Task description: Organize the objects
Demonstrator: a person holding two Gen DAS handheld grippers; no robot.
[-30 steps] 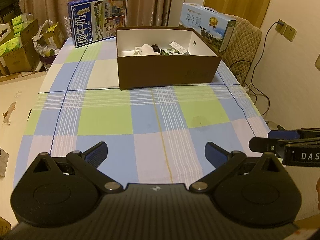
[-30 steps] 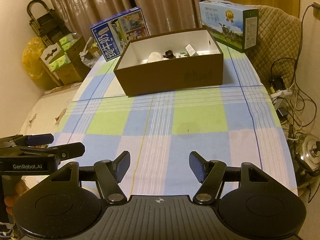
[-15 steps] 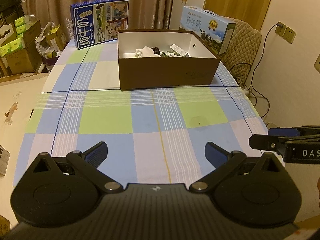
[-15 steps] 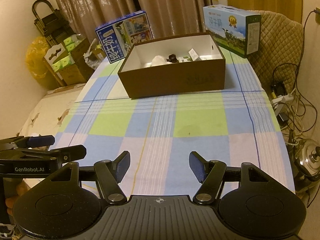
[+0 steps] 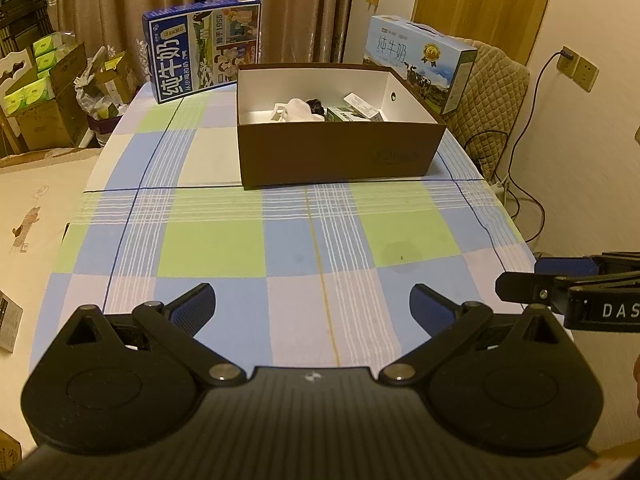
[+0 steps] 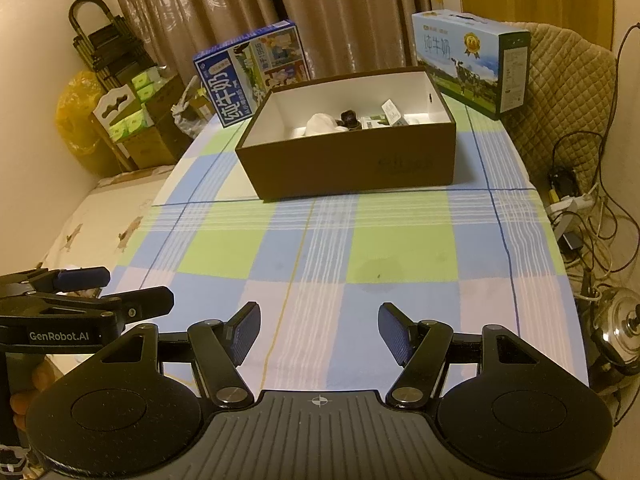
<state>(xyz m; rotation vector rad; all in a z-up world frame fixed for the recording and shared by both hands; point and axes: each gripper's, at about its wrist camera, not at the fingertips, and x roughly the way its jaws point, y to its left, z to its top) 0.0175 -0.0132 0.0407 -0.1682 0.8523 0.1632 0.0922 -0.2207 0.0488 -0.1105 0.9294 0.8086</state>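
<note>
We are looking across a table (image 5: 208,248) dressed in a checked cloth of blue, green and pale squares, with brown curtains (image 5: 100,4) hanging behind it and a quilted chair (image 5: 496,80) standing at its far right corner. Toward the far end of the cloth a brown cardboard box (image 5: 340,156) with a white inside is sitting open, and in it we are seeing a white crumpled thing (image 5: 298,110), a small dark thing (image 5: 316,106) touching it, and a few small packets (image 5: 356,111) lying toward the right wall; what exactly they are we cannot tell. Behind the box a dark blue milk carton (image 5: 200,64) is standing on the far left of the table, and a light blue milk carton (image 5: 420,60) is standing at the far right. Off the table to the left, cardboard boxes (image 5: 44,120) with green packs are stacked on the floor, and cables (image 6: 588,216) are trailing on the floor to the right. We are holding the left gripper (image 5: 312,304) over the near part of the cloth, its blue-padded fingers spread wide apart with nothing between them. We are holding the right gripper (image 6: 319,332) just beside it over the near edge, its jaws also standing apart and gripping nothing. Both are well apart from the box.
</note>
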